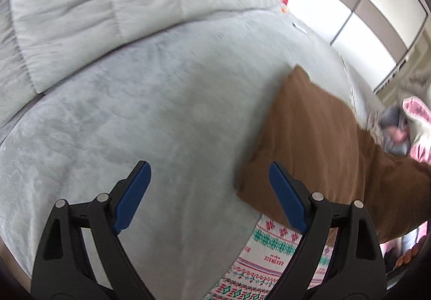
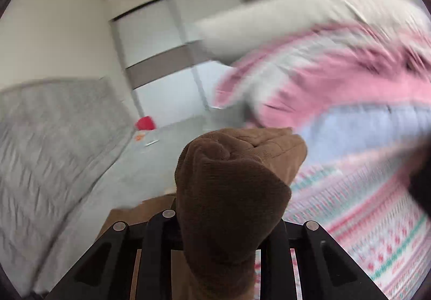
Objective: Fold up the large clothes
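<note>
Two fisheye views, each from a camera mounted on a hand-held gripper and looking forward along its fingers.

The left wrist view tilts steeply down from above a pale bed (image 1: 140, 116). Its left gripper (image 1: 210, 192) fills the lower frame. Brown cloth (image 1: 317, 143) lies at right, a wardrobe (image 1: 358, 3) in the upper right.

The right wrist view faces nearly level across the room and is blurred. It sits very close to the brown cloth (image 2: 229, 192), which bunches at lower centre and hides the fingers of the right gripper (image 2: 223, 221).

Both views share the bed (image 2: 150, 165), the cloth, the wardrobe (image 2: 167, 57) and a patterned blanket (image 1: 269, 257) (image 2: 363, 219).
</note>
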